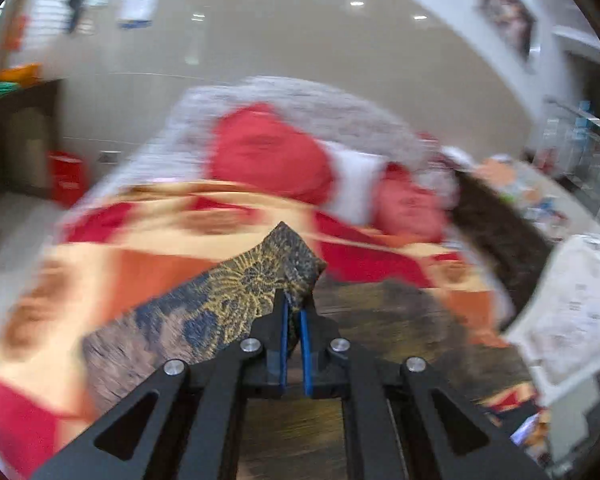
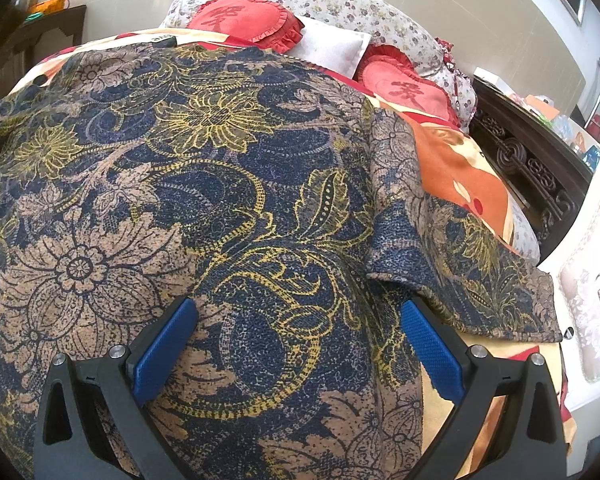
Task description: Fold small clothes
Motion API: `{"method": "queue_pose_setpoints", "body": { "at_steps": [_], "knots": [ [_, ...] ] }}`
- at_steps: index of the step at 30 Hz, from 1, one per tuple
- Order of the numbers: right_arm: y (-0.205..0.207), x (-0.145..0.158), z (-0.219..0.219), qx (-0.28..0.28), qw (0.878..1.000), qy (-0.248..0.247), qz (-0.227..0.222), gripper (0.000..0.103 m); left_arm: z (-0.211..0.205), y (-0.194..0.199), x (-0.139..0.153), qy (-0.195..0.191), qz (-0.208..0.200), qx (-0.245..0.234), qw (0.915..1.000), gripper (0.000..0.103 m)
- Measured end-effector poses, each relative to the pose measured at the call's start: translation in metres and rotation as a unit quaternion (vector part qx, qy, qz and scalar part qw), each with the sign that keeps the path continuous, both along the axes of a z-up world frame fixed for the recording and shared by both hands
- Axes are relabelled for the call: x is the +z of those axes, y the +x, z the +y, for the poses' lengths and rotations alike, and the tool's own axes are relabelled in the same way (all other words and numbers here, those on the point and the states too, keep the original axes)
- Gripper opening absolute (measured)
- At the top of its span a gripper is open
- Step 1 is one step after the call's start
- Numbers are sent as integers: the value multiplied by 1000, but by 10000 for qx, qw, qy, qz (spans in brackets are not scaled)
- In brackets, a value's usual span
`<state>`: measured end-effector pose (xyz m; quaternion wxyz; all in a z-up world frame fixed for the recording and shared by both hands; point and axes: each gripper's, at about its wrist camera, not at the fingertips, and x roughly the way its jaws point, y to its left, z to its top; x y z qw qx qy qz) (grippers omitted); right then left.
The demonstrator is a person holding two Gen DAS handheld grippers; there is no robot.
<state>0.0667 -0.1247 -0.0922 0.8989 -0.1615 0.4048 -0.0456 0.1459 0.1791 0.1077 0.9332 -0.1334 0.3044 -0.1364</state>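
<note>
Left claw [image 1: 294, 312] pinched shut on garment [image 1: 236, 292] corner, lifted clear above bedspread [image 1: 148, 248]. Right claw [image 2: 298, 344] spread wide, empty, angled down over flat garment, its folded edge beside right pad.

The garment [image 2: 204, 184] is a matt woven cloth with a grainy flower print. The gripper fingers [image 2: 164, 350] carry rough blue plastic pads on matt black plastic. The headboard [image 2: 516, 160] is dark carved wood.
</note>
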Motion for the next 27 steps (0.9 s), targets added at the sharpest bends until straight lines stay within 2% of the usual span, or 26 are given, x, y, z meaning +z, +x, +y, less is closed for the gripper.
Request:
{"method": "queue_pose_setpoints", "body": {
  "at_steps": [3, 4, 6, 7, 9, 11, 13, 15, 16, 19, 20, 22, 25, 27],
  "knots": [
    [0, 0, 0, 0, 10000, -12, -2, 86, -83, 20, -29, -253, 228, -715, 9969, 6],
    [0, 0, 0, 0, 10000, -11, -2, 86, -104, 25, -44, -201, 372, -853, 9955, 10],
    [0, 0, 0, 0, 10000, -9, -3, 86, -129, 31, -72, 73, 686, -902, 9935, 20],
    [0, 0, 0, 0, 10000, -5, -1, 86, -138, 31, -90, 208, 965, -910, 9909, 21],
    [0, 0, -1, -7, 10000, 41, 6, 86, -138, 22, -102, 288, 1077, -854, 9901, 25],
    [1, 1, -5, -20, 9999, 160, 41, 86, -123, 5, -105, 474, 962, -605, 9924, 42],
    [3, 3, -13, -29, 9988, 470, 162, 84, -95, -11, -104, 676, 749, -73, 9949, 68],
    [4, 15, -24, -13, 9940, 1078, 203, 63, -63, -28, -107, 846, 491, 544, 9937, 79],
    [6, 24, -27, 22, 9904, 1376, 156, 63, -49, -37, -112, 1014, 379, 894, 9901, 84],
    [33, 49, -27, 267, 9704, 2400, 76, 63, -14, -51, -136, 1480, 412, 1839, 9709, 86],
    [47, 49, -21, 436, 9610, 2724, 212, 63, -3, -54, -145, 1505, 460, 2055, 9659, 86],
    [73, 42, -9, 741, 9477, 3073, 449, 63, 13, -62, -159, 1441, 522, 2316, 9607, 86],
    [110, 15, -2, 586, 9400, 3261, 816, 61, 30, -69, -170, 974, 621, 2320, 9658, 91],
    [119, 9, -5, 564, 9330, 3509, 559, 58, 38, -73, -172, 821, 636, 2441, 9642, 97]
  ]
}}
